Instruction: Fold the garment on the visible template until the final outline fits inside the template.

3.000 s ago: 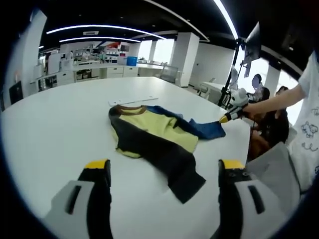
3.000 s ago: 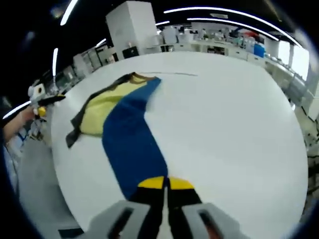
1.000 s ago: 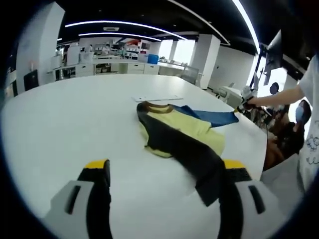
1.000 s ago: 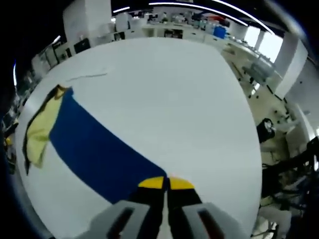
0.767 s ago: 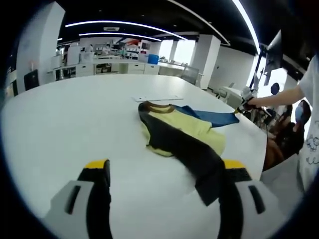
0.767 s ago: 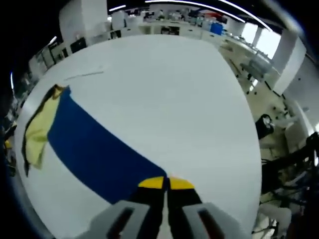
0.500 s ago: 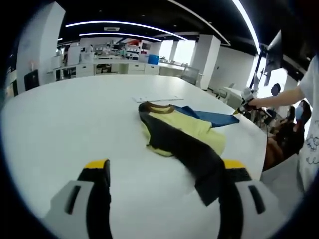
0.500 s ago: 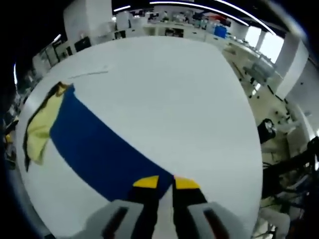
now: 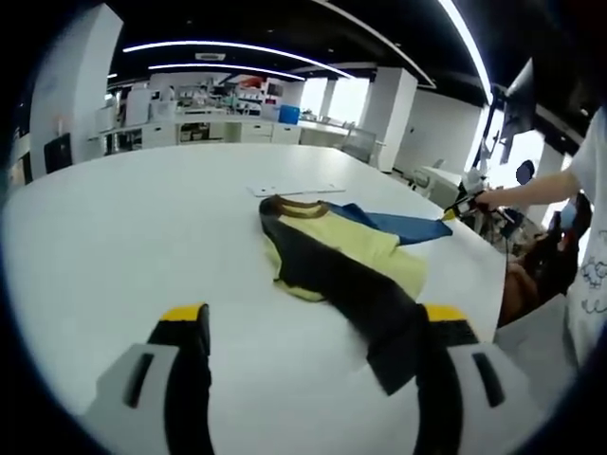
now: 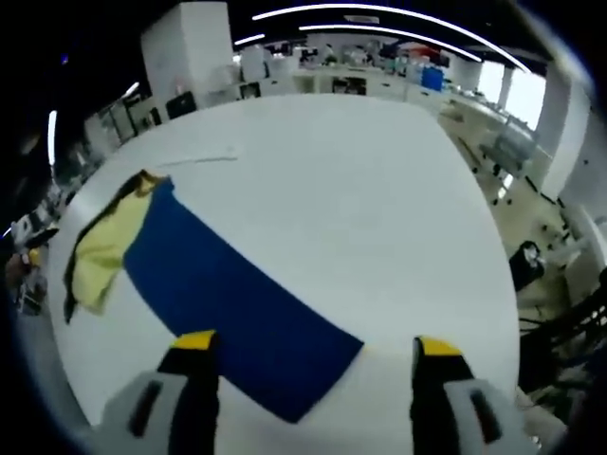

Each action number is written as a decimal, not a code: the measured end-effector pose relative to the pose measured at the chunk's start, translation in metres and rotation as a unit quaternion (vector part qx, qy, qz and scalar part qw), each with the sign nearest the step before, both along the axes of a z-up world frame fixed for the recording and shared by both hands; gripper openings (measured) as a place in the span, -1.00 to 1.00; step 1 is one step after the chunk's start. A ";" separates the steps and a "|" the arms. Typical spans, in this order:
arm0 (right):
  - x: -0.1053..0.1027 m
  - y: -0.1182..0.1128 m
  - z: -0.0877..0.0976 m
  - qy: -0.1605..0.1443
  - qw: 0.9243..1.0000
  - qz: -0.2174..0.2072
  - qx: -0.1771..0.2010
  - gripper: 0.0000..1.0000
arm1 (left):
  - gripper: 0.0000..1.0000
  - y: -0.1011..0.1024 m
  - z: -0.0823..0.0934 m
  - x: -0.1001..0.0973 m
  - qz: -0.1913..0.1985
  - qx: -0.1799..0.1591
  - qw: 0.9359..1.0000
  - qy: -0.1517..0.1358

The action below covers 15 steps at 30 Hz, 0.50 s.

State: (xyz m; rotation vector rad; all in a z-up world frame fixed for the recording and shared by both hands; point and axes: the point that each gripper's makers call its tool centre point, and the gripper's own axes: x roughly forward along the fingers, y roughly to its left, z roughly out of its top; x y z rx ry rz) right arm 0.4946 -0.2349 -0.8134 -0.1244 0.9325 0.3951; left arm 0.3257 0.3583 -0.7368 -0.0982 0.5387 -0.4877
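Observation:
A yellow garment [image 9: 356, 248] with a brown collar lies on the white table [image 9: 123, 237]. Its dark sleeve [image 9: 375, 308] runs toward my left gripper [image 9: 313, 318], which is open, holds nothing and hovers short of the cloth. The blue sleeve [image 9: 398, 226] stretches away to the right, where my right gripper [image 9: 453, 210] sits at its end in a person's hand. In the right gripper view the blue sleeve [image 10: 237, 299] lies flat on the table [image 10: 379, 190], with its cuff between the fingers of my open right gripper [image 10: 316, 346]. The yellow body [image 10: 102, 248] is at the left.
A thin white strip [image 9: 289, 189] lies on the table beyond the collar, the same white strip [image 10: 204, 159] in the right gripper view. The table's edge passes close to the blue cuff. A person [image 9: 588, 246] stands at the right. Chairs [image 10: 522, 265] stand off the table.
My right gripper has opened and let go of the blue sleeve, which now lies flat on the table. The left gripper stays open and has hardly moved.

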 end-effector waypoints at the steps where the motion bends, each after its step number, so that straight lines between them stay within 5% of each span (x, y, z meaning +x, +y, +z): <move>1: -0.001 0.001 0.001 0.001 1.000 0.001 0.003 0.80 | 0.74 0.000 0.000 0.000 0.000 0.000 1.000 0.000; 6: -0.004 0.008 0.005 -0.006 1.000 0.003 0.015 1.00 | 0.74 -0.003 0.003 -0.003 -0.001 -0.001 1.000 -0.002; 15: -0.016 0.015 0.013 -0.014 0.999 0.015 0.031 1.00 | 0.73 -0.001 0.005 -0.007 0.003 -0.006 1.000 -0.006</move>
